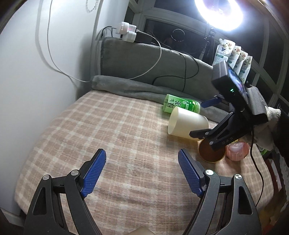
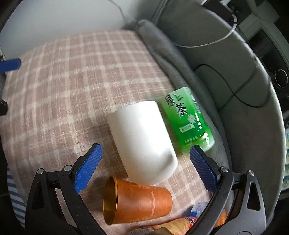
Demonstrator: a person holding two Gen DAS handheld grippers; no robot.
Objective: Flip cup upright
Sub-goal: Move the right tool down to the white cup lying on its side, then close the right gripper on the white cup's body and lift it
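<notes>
A cream-white cup (image 1: 187,123) lies on its side on the plaid cloth, mouth toward the left in the left wrist view. In the right wrist view the cup (image 2: 142,141) lies between my open right fingers, base toward the camera. My right gripper (image 2: 146,159) is open just above it, and shows in the left wrist view (image 1: 204,117) straddling the cup's base end. An orange metal cup (image 2: 137,200) lies on its side just below the white cup. My left gripper (image 1: 142,162) is open and empty over the cloth, well left of the cups.
A green tea bottle (image 2: 189,119) lies beside the white cup against a grey blanket roll (image 1: 126,86). A pink jar (image 1: 236,150) stands by the orange cup (image 1: 211,151). Cables run over the grey cushion (image 1: 144,59). A ring light (image 1: 218,12) glares at the top right.
</notes>
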